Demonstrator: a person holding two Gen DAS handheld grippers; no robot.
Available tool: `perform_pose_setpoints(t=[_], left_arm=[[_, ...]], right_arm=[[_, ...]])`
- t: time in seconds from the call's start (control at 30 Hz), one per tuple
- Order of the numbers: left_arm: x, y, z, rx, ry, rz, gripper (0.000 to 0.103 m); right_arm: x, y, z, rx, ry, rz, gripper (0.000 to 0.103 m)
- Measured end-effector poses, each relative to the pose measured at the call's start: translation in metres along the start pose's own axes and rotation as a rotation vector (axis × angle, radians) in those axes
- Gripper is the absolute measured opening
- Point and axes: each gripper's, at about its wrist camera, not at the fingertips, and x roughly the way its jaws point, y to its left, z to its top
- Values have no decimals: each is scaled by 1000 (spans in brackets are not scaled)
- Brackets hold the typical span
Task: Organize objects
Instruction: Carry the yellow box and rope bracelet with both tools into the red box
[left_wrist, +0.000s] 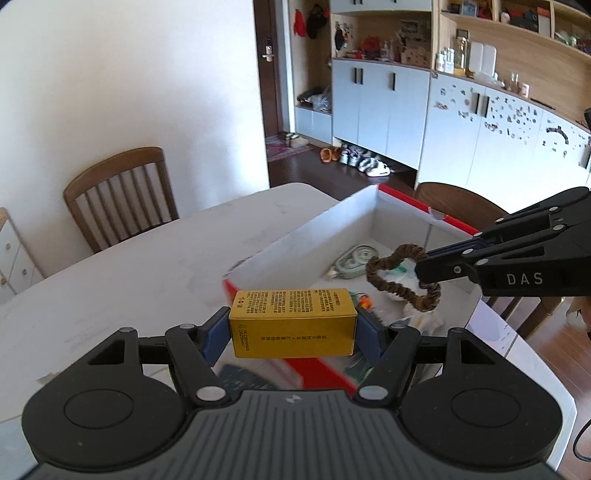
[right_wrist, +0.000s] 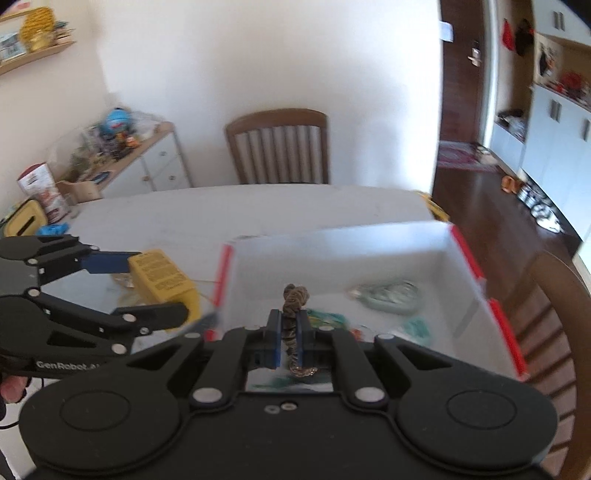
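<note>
Both grippers loaded, held above the white box on the table.

The left gripper (left_wrist: 292, 332) has its blue pads pressed on the two ends of a yellow carton (left_wrist: 293, 323), jaws about half spread, holding it crosswise just above the box's near corner. The right gripper (right_wrist: 289, 338) is pinched nearly closed on a brown hair scrunchie (right_wrist: 294, 300), which hangs as a loop over the inside of the white box (left_wrist: 295, 240) (red-trimmed along its rim). Inside the box lie a pale green tape dispenser (left_wrist: 352, 260) and some small items too blurred to tell. The box sits on a white table (left_wrist: 129, 266), with a wooden chair (left_wrist: 122, 192) behind it.
</note>
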Motion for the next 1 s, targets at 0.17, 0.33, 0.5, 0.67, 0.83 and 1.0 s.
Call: perform_pose_setpoints(t=[0.17,0.33,0.5,0.67,0.83,1.0], left_arm=[[26,-23,11,15,36,-15,70],[53,-42,19,30,69,-22,70],[79,-51,26,39,99,-33,70],[105,-62,33,57,123,-32,70],[128,-65,37,47,160,-31,70],[148,-66,41,38,204,-33,70]], right_arm=[[-2,-37,-7,23,5,-51,7],[3,-64,-16,46,21,-89,7],[15,-82,-26,53,46,-123,7],[30,-85,-35,23,77,-143,7],[45,-82,-41,-15,114,-137,7],[54,-85,-46,-18,142,-113,7]])
